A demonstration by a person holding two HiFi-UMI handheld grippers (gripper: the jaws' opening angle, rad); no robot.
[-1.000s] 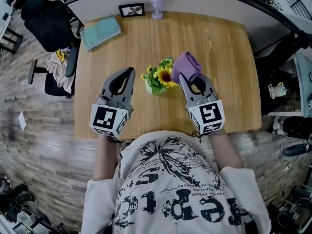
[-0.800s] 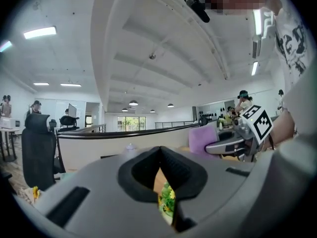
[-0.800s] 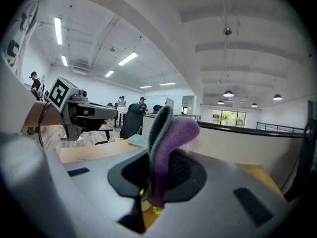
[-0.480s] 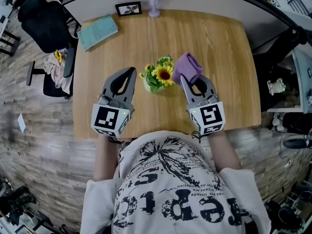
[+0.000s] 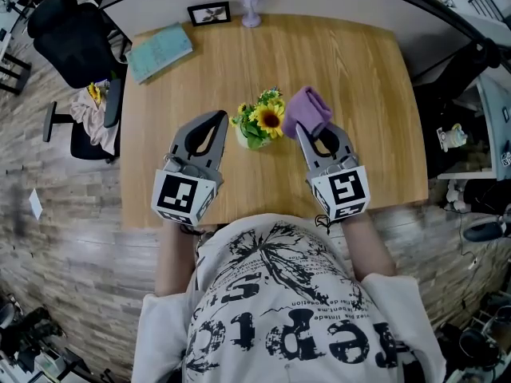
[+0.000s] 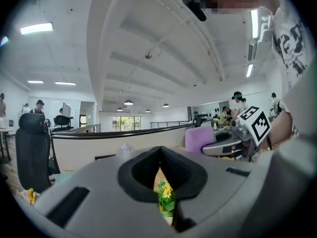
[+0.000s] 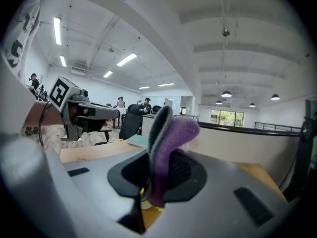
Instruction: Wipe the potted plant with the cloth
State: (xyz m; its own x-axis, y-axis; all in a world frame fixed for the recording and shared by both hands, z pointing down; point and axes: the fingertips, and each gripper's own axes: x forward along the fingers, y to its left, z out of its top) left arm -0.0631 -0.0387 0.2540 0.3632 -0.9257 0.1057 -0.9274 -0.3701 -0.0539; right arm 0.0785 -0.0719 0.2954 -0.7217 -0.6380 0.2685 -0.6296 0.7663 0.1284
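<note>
Head view, from above the wooden table: I hold my two grippers on either side of the potted plant, which stands near the middle of the tabletop, somewhat toward my edge. The plant is a small, low bunch: one yellow sunflower with a dark centre facing up, smaller yellow blooms around it, and green leaves spilling over a pale pot.

My left gripper sits just to the left of the plant, its jaws pressed together with nothing between them (in the left gripper view, the yellow blooms and green leaves show through the slit below its tips). My right gripper sits just to the right of the plant, its jaws clamped on the cloth. The cloth is folded, purple on one face and grey on the other, and it stands up out of the jaws in a rounded hump. From above, the hump lies right beside the sunflower. Whether it touches the petals I cannot tell.

Both grippers point away from me across the table, and their marker cubes sit near my chest. At the far side of the table lie a teal book at the left corner and a small framed picture at the far edge. A black office chair stands on the floor off the left corner.
</note>
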